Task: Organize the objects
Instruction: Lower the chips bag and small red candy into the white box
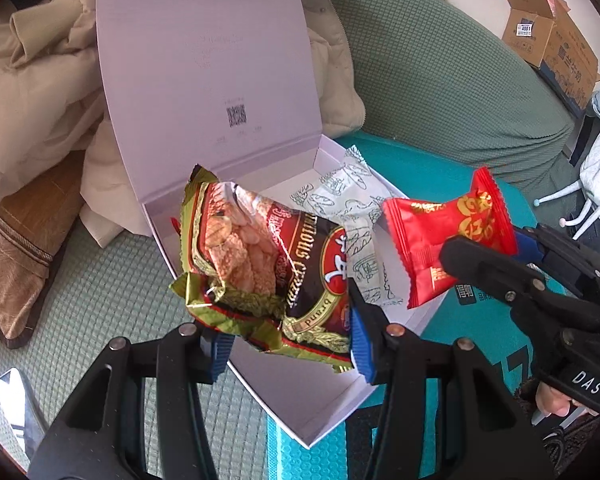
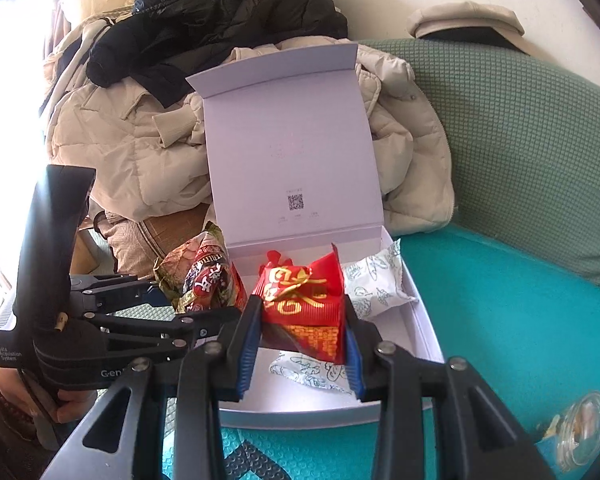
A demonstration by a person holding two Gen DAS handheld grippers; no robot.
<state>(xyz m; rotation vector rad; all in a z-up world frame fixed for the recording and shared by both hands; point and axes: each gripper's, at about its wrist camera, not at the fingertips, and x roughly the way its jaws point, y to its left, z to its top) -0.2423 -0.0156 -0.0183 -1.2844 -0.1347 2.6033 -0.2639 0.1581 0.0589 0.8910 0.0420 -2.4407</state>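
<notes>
Green sofa (image 2: pixel 540 152) bears teal mat (image 2: pixel 500 320); white box (image 2: pixel 420 320) atop; coats (image 2: pixel 140 152) beside.

A green textured sofa (image 2: pixel 520 152) stands against a pale wall (image 2: pixel 380 8), coats (image 2: pixel 140 140) heaped on it; bright daylight floods in from the left.

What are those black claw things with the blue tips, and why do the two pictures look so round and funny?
They are hand-held grabbers; a person squeezes one in each hand. A small round-lens camera on each looks along its fingers and bends the picture. One picture is from the left gripper, shut on a green and brown snack bag. The other is from the right gripper, shut on a red packet. Both hang over an open white box on a teal mat. A white printed packet already lies inside. Coats are piled behind.
</notes>
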